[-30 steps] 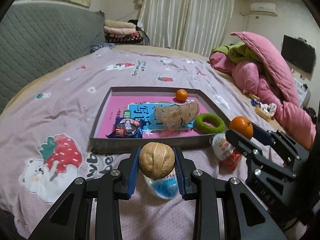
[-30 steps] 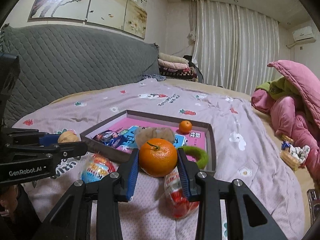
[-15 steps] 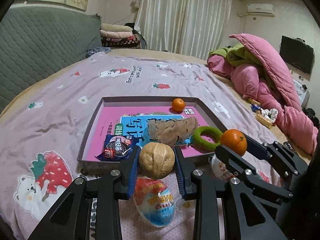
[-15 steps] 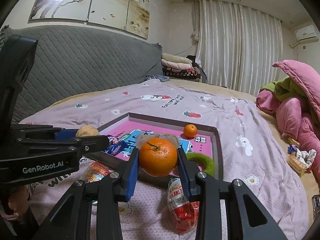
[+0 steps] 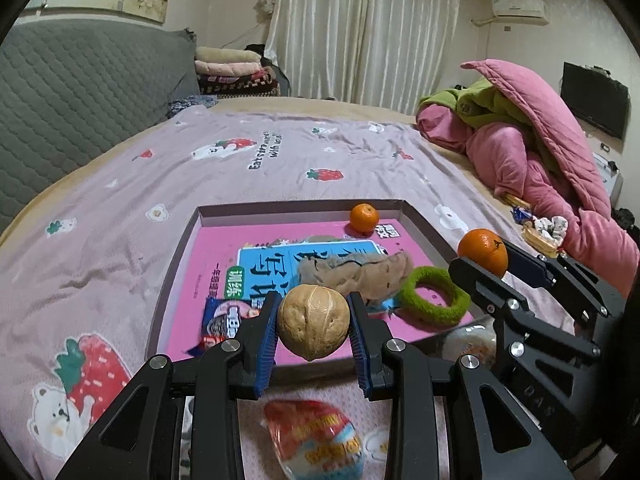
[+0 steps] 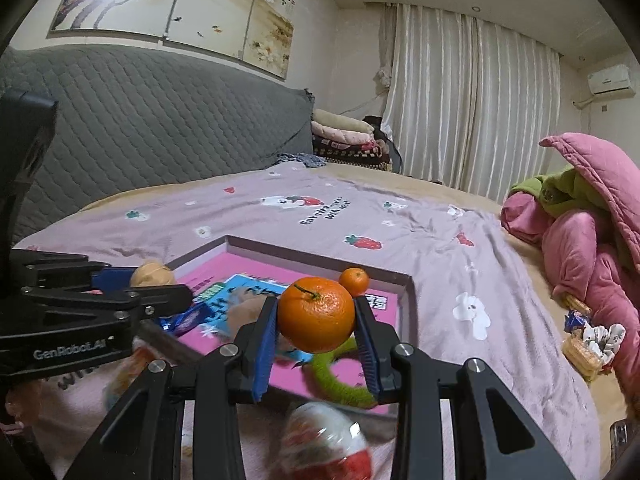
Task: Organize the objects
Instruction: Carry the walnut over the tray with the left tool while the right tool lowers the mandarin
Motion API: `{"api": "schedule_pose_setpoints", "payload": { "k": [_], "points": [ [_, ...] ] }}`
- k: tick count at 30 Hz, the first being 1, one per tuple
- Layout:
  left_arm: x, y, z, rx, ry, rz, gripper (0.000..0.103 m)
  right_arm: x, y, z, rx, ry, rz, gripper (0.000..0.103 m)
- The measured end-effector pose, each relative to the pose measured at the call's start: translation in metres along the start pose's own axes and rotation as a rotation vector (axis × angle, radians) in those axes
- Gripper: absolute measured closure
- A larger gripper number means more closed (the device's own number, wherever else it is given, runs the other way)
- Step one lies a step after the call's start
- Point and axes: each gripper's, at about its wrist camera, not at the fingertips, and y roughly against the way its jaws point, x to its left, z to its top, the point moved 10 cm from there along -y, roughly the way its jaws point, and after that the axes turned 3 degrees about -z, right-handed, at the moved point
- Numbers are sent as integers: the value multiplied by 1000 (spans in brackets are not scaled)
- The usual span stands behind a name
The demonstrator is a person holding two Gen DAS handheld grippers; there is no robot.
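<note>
My left gripper [image 5: 313, 322] is shut on a tan walnut [image 5: 313, 322], held over the near edge of a shallow grey tray [image 5: 280, 209] with a pink floor. My right gripper [image 6: 316, 314] is shut on an orange tangerine [image 6: 316, 314], also above the tray's near edge [image 6: 404, 280]. Each gripper shows in the other's view: the tangerine [image 5: 483, 251] at right, the walnut [image 6: 152, 274] at left. Inside the tray lie a small tangerine [image 5: 364, 218], a green fuzzy ring [image 5: 434, 296], a brown plush piece [image 5: 360, 272], a snack packet [image 5: 226, 320] and a blue booklet [image 5: 272, 270].
Two wrapped egg-shaped sweets lie on the purple bedspread before the tray, one under each gripper [image 5: 316, 440] [image 6: 326, 444]. A pink quilt heap [image 5: 540, 152] sits at right, a grey padded headboard [image 6: 140, 128] at left, folded blankets [image 5: 236, 68] and curtains behind.
Both grippers have moved forward toward the tray with their loads; the tray now sits closer and the egg sweets have slid down to the bottom of each view.
</note>
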Motion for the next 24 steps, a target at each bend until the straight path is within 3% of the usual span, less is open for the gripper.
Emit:
{"api": "schedule_pose_setpoints", "payload": {
  "k": [8, 24],
  "points": [
    [4, -22, 8, 16, -4, 3, 70, -27, -18, -2, 40, -72, -7, 66],
    [5, -54, 4, 77, -22, -2, 70, -37, -41, -11, 106, -59, -21, 66]
  ]
}}
